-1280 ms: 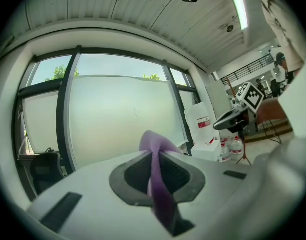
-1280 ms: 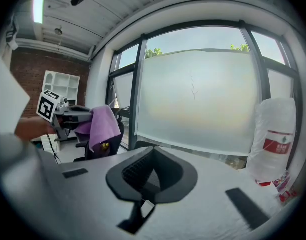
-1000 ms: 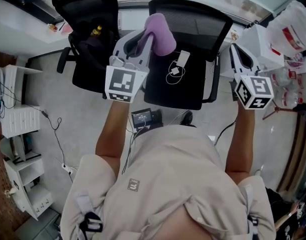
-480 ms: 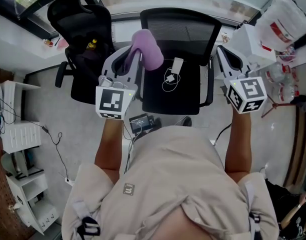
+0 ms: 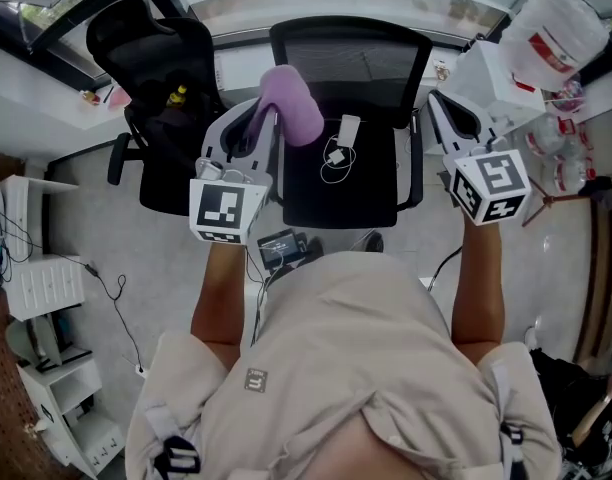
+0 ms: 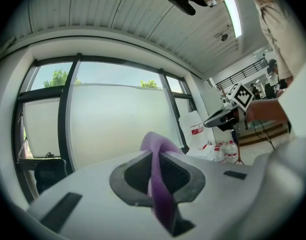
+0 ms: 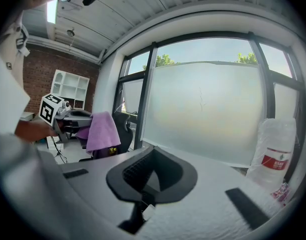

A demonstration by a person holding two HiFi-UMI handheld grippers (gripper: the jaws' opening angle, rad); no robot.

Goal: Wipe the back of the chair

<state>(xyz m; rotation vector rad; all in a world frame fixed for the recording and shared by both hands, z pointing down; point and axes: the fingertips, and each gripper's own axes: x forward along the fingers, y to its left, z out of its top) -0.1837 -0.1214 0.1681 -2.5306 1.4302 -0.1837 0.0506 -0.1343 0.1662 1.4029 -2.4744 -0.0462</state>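
A black mesh office chair stands in front of me, its back (image 5: 351, 53) at the far side and its seat (image 5: 361, 188) below my hands. A white charger with its cable (image 5: 341, 146) lies on the seat. My left gripper (image 5: 264, 118) is shut on a purple cloth (image 5: 288, 103), which hangs over the seat's left edge, short of the back. In the left gripper view the cloth (image 6: 158, 184) is pinched between the pads. My right gripper (image 5: 454, 116) is shut on nothing and held beside the chair's right armrest. The cloth (image 7: 100, 131) also shows in the right gripper view.
A second black chair (image 5: 171, 78) stands to the left. White boxes and a plastic bag (image 5: 516, 63) crowd the right, with water bottles (image 5: 576, 163) beyond. A white shelf (image 5: 46, 278) and loose cables lie at the left. A frosted window runs behind the chairs.
Both grippers have drifted a little left in the head view, and the chair sits slightly higher in the picture. The purple cloth stays in the left gripper.
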